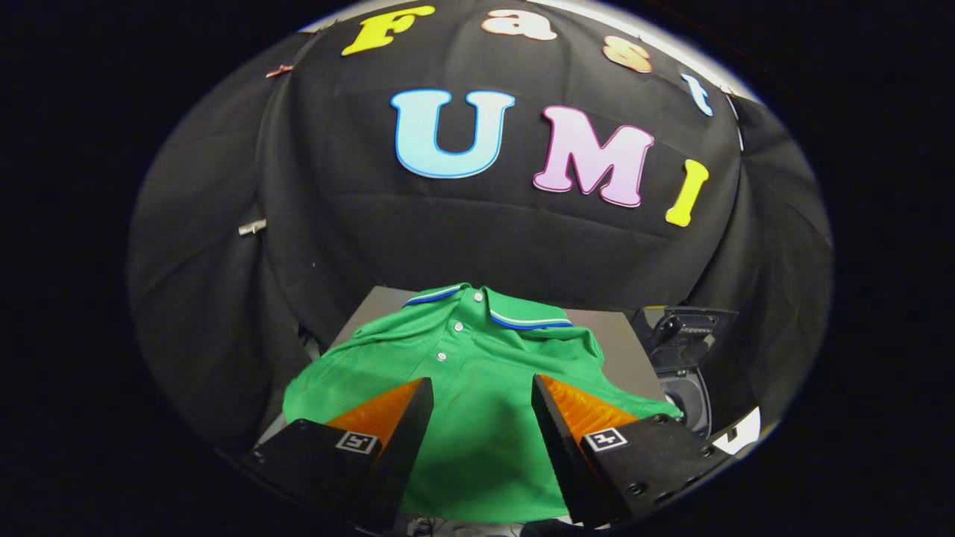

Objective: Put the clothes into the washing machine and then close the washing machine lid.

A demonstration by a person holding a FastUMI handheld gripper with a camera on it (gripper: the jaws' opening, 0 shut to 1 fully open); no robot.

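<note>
Jaws wide above green polo shirt [477, 373], washing machine [683, 358] partly hidden beyond

Even, fairly bright overhead light on the shirt [477, 373] ahead of the parted fingers [406, 410], sharp centre, fisheye-bent edges.

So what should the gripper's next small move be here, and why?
Probably lower straight down and close on the green polo shirt. The gripper is open, its fingers spread over the shirt's middle, nothing pinched yet. The shirt lies flat on the table, and the washing machine sits just beyond the right finger.
</note>
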